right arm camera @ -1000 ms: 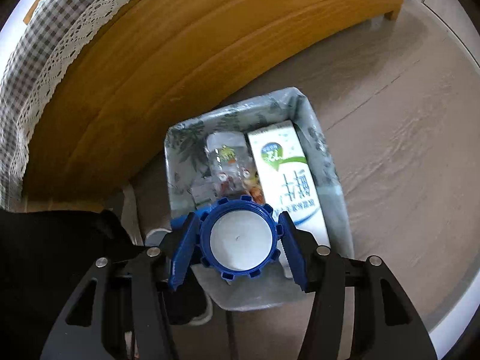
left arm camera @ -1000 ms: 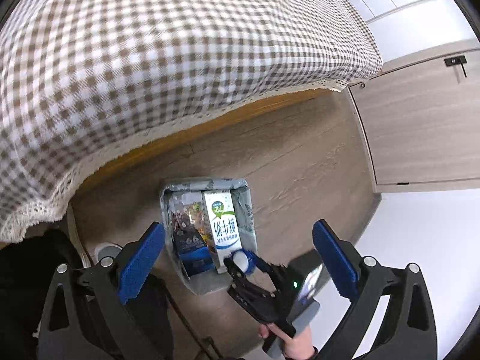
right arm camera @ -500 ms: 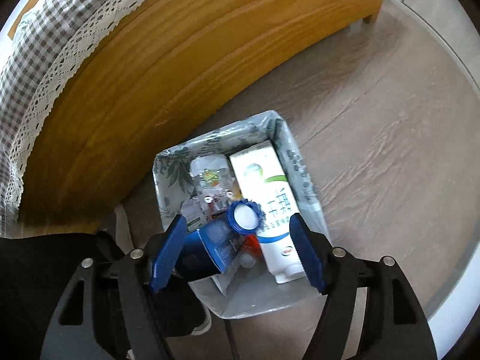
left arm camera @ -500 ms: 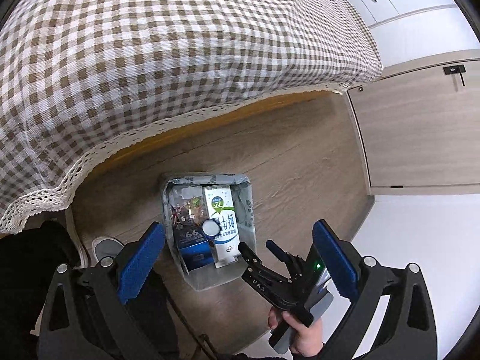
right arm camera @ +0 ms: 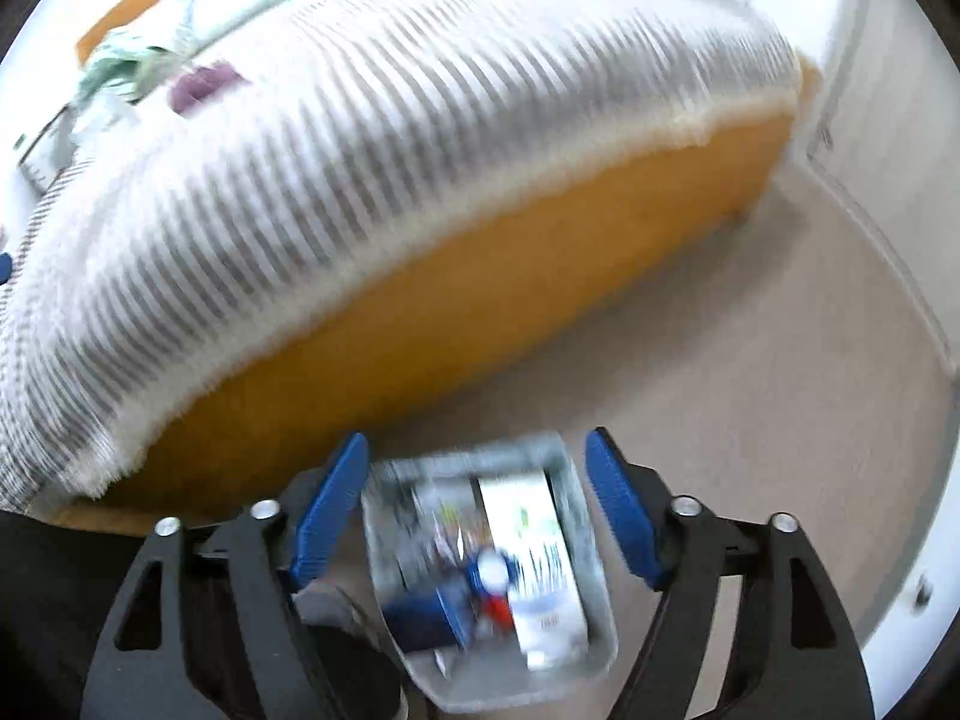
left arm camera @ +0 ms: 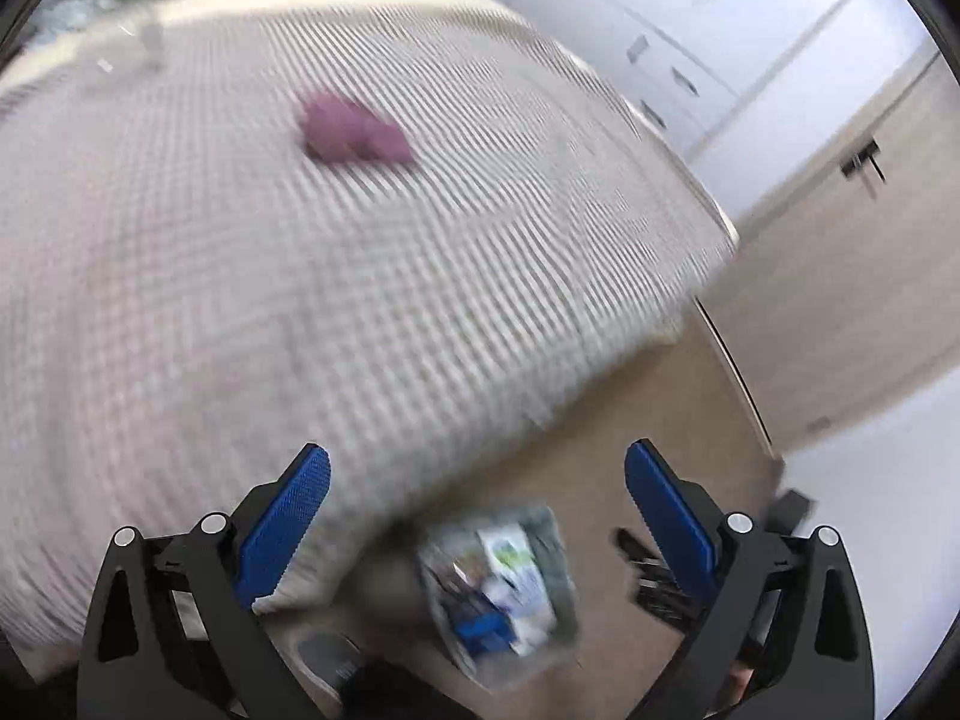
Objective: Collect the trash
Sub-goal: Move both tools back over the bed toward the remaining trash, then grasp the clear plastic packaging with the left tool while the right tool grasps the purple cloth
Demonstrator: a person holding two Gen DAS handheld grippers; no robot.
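The right gripper (right arm camera: 474, 510) is seen spread wide, its jaws having just been opening, with nothing between them. The trash bin (right arm camera: 576, 492) is placed on the floor (right arm camera: 750, 372) beside the bed (right arm camera: 420, 120), holding a white carton (right arm camera: 528, 534) and a blue cap (right arm camera: 492, 570). The left gripper (left arm camera: 477, 516) is likewise spread and empty.

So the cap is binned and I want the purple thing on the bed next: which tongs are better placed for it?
Left, probably. The left tongs stand open and empty, with the purple thing ahead of them; from the right tongs it lies far off.
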